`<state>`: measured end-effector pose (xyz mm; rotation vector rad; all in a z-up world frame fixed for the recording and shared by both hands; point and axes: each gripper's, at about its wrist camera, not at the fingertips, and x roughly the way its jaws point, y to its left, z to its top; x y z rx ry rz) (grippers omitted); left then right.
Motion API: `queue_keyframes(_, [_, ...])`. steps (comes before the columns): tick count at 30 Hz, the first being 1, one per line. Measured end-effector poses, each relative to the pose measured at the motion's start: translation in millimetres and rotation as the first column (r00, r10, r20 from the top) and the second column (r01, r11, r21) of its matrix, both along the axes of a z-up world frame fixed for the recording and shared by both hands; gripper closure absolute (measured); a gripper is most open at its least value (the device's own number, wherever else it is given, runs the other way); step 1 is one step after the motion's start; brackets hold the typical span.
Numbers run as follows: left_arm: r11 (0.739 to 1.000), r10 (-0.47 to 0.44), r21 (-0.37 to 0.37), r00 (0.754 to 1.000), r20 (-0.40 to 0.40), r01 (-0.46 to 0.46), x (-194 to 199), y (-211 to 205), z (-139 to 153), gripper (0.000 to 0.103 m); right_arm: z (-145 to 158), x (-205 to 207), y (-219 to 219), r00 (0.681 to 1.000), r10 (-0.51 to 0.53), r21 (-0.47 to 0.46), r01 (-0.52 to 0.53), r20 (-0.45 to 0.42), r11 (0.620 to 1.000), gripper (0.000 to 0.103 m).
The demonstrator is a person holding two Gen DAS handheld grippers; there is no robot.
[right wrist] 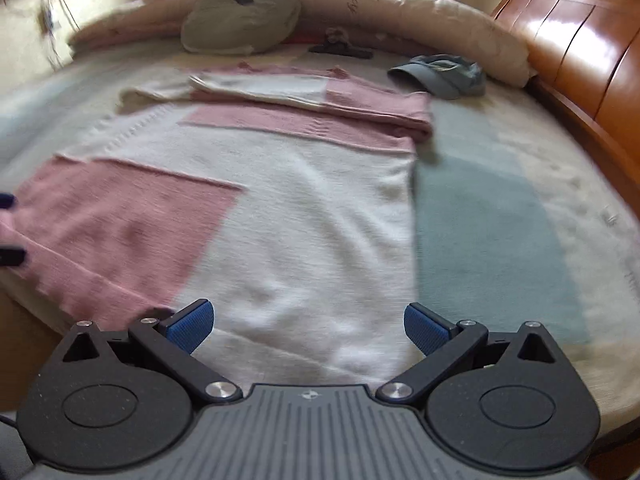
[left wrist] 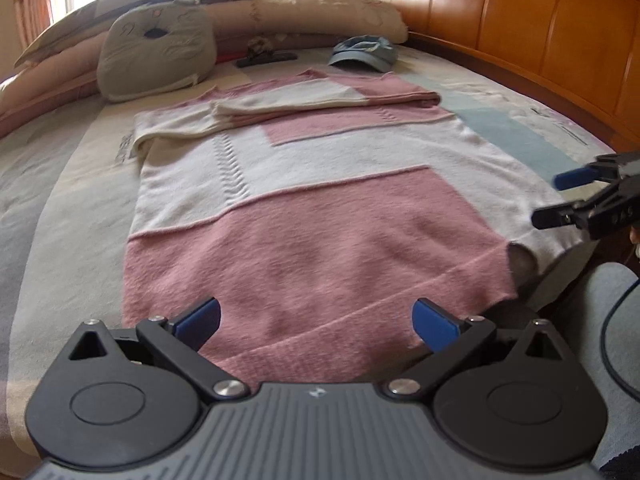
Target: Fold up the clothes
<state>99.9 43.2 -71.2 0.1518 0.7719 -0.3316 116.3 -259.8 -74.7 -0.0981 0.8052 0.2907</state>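
Two hand-held tools hang over the near edge of a bed, each with its blue pads spread wide and nothing between them: the left tool [left wrist: 316, 322] above the pink hem panel of a pink-and-cream knit sweater [left wrist: 304, 200], the right tool [right wrist: 308, 324] above the cream part of that hem, toward the sweater's right side edge. The sweater lies flat on the bed [left wrist: 60, 200] with its long axis running straight away from both tools, hem nearest at the bed's near edge and neck farthest; both sleeves lie folded across the chest [left wrist: 304, 100], so the garment reads as partly folded. Judged from this, each tool is nearest its own hem corner, and any lengthwise fold would carry the hem away from the tools toward the sleeves. In the left wrist view the right tool [left wrist: 560, 200] shows at the sweater's right edge. Beyond the neck lie a blue cap [left wrist: 362, 54] and a dark clip [left wrist: 266, 58], then a grey cushion [left wrist: 156, 56] with a stitched face and rolled bedding along the far edge; a wooden headboard [left wrist: 540, 40] runs along the right side. Faint marks on the bed cover are unreadable, and no brand can be made out.
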Motion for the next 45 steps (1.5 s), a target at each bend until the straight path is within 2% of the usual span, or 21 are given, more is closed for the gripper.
queue_keyframes(7, [1.000, -0.004, 0.003, 1.000, 0.007, 0.004, -2, -4, 2, 0.001, -15, 16, -9, 0.995, -0.007, 0.199, 0.026, -0.098, 0.980, 0.000])
queue_keyframes(9, [1.000, 0.007, 0.009, 1.000, 0.008, -0.007, -3, 0, 1, 0.001, -17, 13, -15, 0.997, 0.006, 0.211, 0.011, -0.076, 0.977, 0.000])
queue_keyframes(11, [0.999, 0.020, 0.025, 1.000, 0.009, -0.020, -1, 6, -1, 0.001, -14, 8, -19, 0.997, -0.001, 0.181, 0.015, -0.081, 0.983, 0.000])
queue_keyframes(14, [0.998, 0.010, 0.061, 1.000, 0.025, -0.011, 0, 7, -3, 0.001, -8, 2, -15, 0.997, -0.024, 0.081, 0.030, -0.073, 0.996, 0.000])
queue_keyframes(16, [0.995, -0.054, 0.087, 0.998, 0.028, 0.051, 0, 2, -5, 0.001, -2, -3, -6, 0.999, 0.008, 0.013, -0.008, -0.039, 1.000, 0.000])
queue_keyframes(18, [0.983, -0.142, 0.124, 0.989, 0.027, 0.138, -2, -8, -6, 0.001, 3, -9, 10, 0.996, 0.088, -0.072, -0.087, 0.002, 0.994, 0.000])
queue_keyframes(21, [0.944, -0.269, 0.216, 0.961, 0.066, 0.250, -11, -27, -8, 0.001, 2, -16, 40, 0.973, 0.228, -0.226, -0.215, 0.031, 0.950, 0.000])
queue_keyframes(23, [0.922, -0.323, 0.250, 0.943, 0.079, 0.295, -16, -38, -9, 0.001, 0, -17, 51, 0.963, 0.266, -0.266, -0.248, 0.034, 0.932, 0.000])
queue_keyframes(35, [0.912, -0.356, 0.241, 0.933, 0.057, 0.333, -14, -54, -11, 0.001, -12, -27, 110, 0.880, 0.474, -0.484, -0.401, 0.031, 0.778, 0.000])
queue_keyframes(40, [0.908, -0.364, 0.244, 0.929, 0.061, 0.340, -9, -64, -16, 0.001, 4, -27, 101, 0.892, 0.436, -0.461, -0.339, 0.121, 0.821, 0.000])
queue_keyframes(45, [0.901, -0.379, 0.263, 0.922, 0.085, 0.346, 0, -77, -19, 0.001, 7, -20, 98, 0.906, 0.400, -0.446, -0.306, 0.134, 0.841, 0.000])
